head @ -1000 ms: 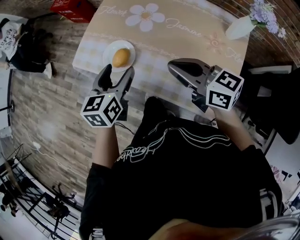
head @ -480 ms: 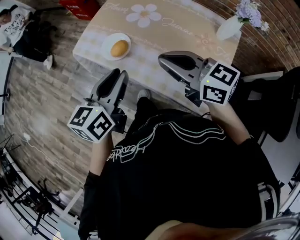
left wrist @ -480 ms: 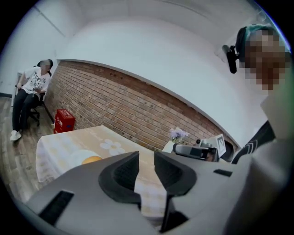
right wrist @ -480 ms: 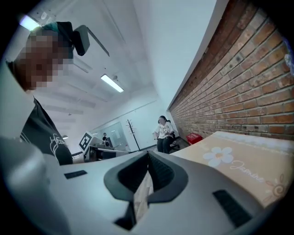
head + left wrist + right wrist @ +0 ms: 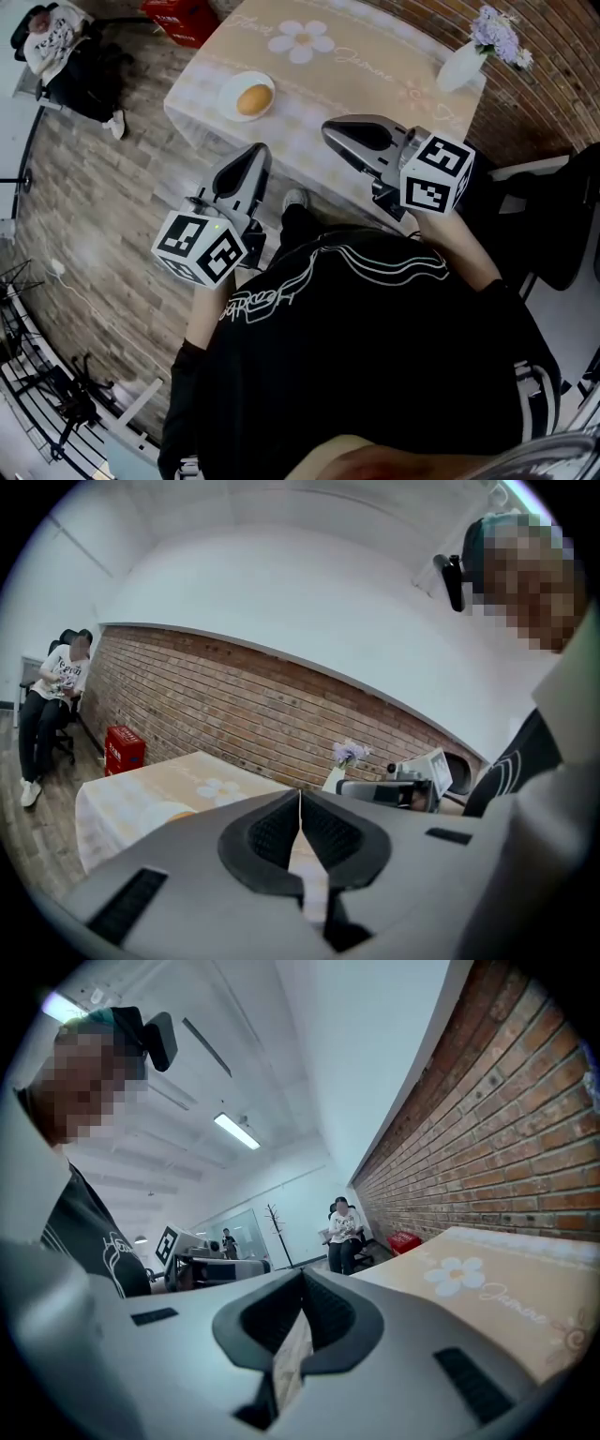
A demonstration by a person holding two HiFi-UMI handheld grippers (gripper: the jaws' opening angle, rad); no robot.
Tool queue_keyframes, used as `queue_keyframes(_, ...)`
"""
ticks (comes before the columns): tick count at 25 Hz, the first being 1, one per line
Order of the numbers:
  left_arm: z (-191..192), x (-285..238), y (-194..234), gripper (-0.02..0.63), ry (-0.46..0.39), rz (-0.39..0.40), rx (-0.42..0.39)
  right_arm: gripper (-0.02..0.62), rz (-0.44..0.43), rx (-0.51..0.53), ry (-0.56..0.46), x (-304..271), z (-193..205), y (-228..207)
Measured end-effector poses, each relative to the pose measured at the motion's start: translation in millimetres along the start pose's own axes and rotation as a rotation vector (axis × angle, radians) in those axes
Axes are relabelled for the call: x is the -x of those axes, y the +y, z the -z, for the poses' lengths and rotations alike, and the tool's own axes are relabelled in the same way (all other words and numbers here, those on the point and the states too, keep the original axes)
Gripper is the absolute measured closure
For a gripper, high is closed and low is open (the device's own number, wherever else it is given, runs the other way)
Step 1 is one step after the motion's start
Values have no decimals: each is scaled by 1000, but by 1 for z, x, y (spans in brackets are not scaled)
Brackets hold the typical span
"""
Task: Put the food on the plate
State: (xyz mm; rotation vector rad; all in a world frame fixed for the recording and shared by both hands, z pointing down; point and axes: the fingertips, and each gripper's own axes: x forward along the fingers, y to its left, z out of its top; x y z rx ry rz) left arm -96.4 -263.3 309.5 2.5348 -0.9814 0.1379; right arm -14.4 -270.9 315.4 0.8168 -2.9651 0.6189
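The task is judged to be finished, or very nearly so. The food (image 5: 254,99), a round golden piece like a bun, is seen lying on the white plate (image 5: 231,101), about in its middle. The plate stands on the counter (image 5: 375,56) near the edge that is turned to the person. No other food is seen on the counter; only a white vase with flowers (image 5: 464,64) is found at its far corner.

The left gripper (image 5: 255,152) is held off the counter, before its near edge. The plate lies ahead of its jaws, beyond their tips and clearly apart from them. In the left gripper view the jaws are seen to have just been closing; the pads meet along one line and nothing is between them.

The right gripper (image 5: 330,131) is held above the near edge of the counter. The plate is found ahead of its jaws and to their left, apart from them also. In the right gripper view these jaws are closed tip to tip, and only a bit of floor is seen through the slit lower down; nothing is held.

So nothing is carried by either gripper, and the food is touched by neither. Nothing more seems to be left of the task, as far as can be seen.
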Motion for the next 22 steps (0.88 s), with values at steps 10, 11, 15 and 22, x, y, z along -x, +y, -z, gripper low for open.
queue_keyframes(10, 8, -3, -4, 597, 22, -21, -51, 598, 3, -16, 10, 3, 10, 0)
queue_keyframes(11, 7, -4, -4, 597, 19, -19, -40, 598, 4, -16, 13, 3, 10, 0)
queue_keyframes(15, 7, -4, -2, 597, 9, -13, -18, 598, 9, -17, 11, 3, 12, -2)
queue_keyframes(22, 11, -7, 2, 597, 15, -21, -33, 598, 16, -17, 13, 0, 17, -8)
